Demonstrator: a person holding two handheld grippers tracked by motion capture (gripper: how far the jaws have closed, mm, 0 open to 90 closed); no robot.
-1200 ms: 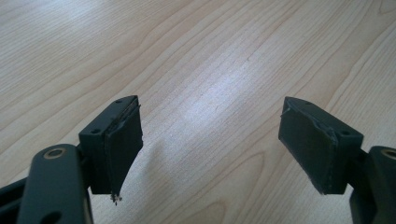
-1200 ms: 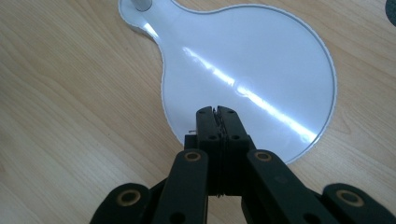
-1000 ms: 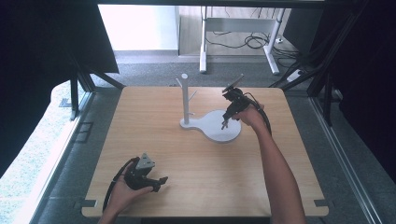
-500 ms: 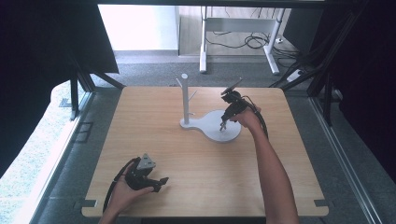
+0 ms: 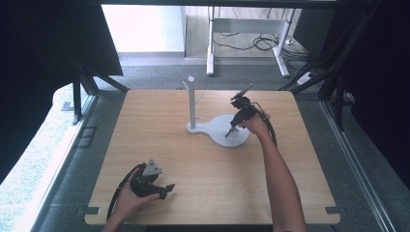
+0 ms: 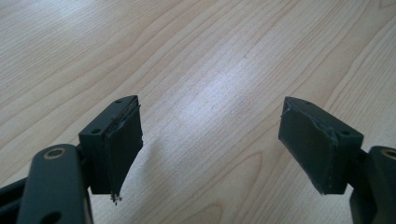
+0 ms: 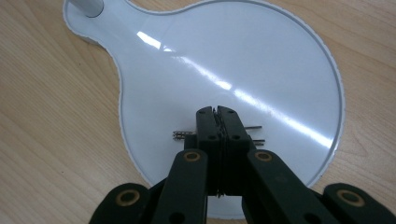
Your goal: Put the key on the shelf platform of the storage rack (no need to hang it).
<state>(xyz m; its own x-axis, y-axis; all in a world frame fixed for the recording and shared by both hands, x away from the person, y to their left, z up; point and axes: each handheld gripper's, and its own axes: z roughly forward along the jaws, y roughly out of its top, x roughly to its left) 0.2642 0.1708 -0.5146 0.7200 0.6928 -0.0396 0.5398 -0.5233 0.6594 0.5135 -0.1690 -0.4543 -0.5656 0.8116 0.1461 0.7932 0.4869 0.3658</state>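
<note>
At frame centre, a thin dark metal hairpin [image 7: 184, 135] is clamped by the right tongs [image 7: 217, 112] over the glossy white teardrop-shaped stand base [image 7: 261, 60]. The left tongs [image 6: 210, 140] are spread wide above the pale woodgrain bench [image 6: 210, 56].

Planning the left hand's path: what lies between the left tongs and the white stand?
Bare tabletop. In the high view, nothing sits between the left tongs and the white stand; the left gripper view also shows plain wood ahead.

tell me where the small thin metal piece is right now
The small thin metal piece is pinched in the right gripper, just over the white glossy base plate near its front edge.
</note>
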